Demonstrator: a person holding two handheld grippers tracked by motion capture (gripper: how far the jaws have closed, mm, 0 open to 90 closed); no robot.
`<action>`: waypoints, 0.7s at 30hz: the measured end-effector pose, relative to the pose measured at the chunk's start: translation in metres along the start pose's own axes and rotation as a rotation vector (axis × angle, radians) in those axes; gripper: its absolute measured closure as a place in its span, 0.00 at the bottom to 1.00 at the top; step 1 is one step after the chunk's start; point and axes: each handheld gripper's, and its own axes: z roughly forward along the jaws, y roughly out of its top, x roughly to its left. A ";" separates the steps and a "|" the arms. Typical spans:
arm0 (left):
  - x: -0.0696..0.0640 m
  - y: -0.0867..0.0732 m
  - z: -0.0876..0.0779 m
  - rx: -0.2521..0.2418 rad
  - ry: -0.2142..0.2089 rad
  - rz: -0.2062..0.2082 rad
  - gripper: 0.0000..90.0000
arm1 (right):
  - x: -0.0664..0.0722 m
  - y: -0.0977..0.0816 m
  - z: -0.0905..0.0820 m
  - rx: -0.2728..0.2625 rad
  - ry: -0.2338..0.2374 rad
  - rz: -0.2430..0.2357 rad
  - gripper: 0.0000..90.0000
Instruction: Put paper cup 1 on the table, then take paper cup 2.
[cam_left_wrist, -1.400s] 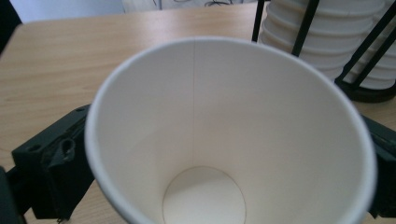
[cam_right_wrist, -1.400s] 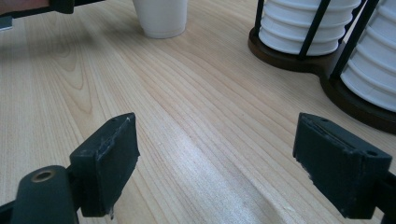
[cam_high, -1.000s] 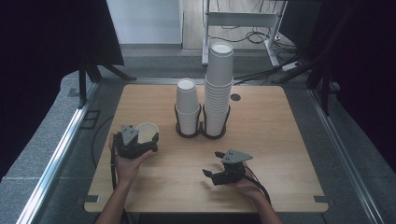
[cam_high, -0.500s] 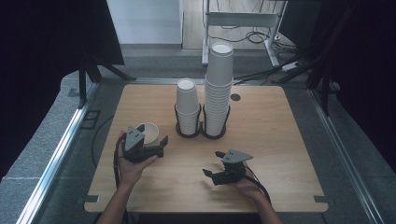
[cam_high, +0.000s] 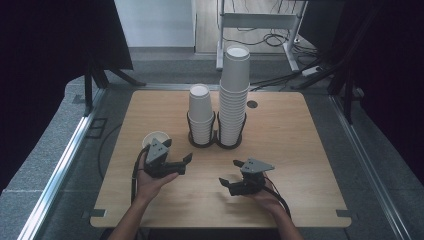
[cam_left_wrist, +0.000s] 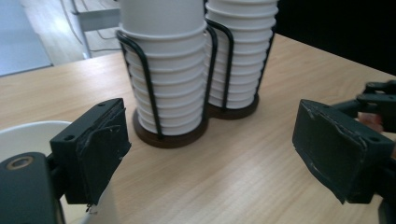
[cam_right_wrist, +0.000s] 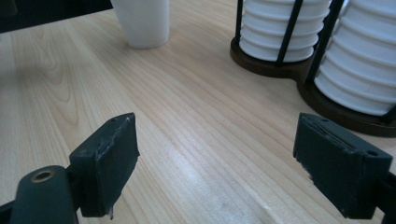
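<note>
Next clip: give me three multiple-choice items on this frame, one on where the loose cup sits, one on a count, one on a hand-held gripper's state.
1. Where does the single paper cup stand?
A. Left of the cup rack
B. Right of the cup rack
C. On top of the taller stack

2. How many cup stacks does the rack hold?
A. One
B. Two
C. Four

3. What is between the jaws of the right hand-held gripper?
A. A cup
B. A cable
C. Nothing

Answers: 1 A, the high view shows it on the table left of the rack. 2 B, a shorter stack and a taller stack. 3 C, its own view shows bare table between wide-apart jaws.
</note>
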 end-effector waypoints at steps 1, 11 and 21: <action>-0.001 0.000 0.000 0.001 -0.010 -0.006 0.12 | -0.001 0.000 -0.001 -0.006 -0.004 0.005 0.16; 0.000 0.003 0.001 -0.003 -0.084 -0.055 0.12 | -0.010 0.007 -0.010 -0.091 -0.051 0.059 0.16; 0.002 0.023 0.017 0.015 -0.153 -0.058 0.12 | -0.038 0.028 -0.029 -0.192 -0.160 0.112 0.17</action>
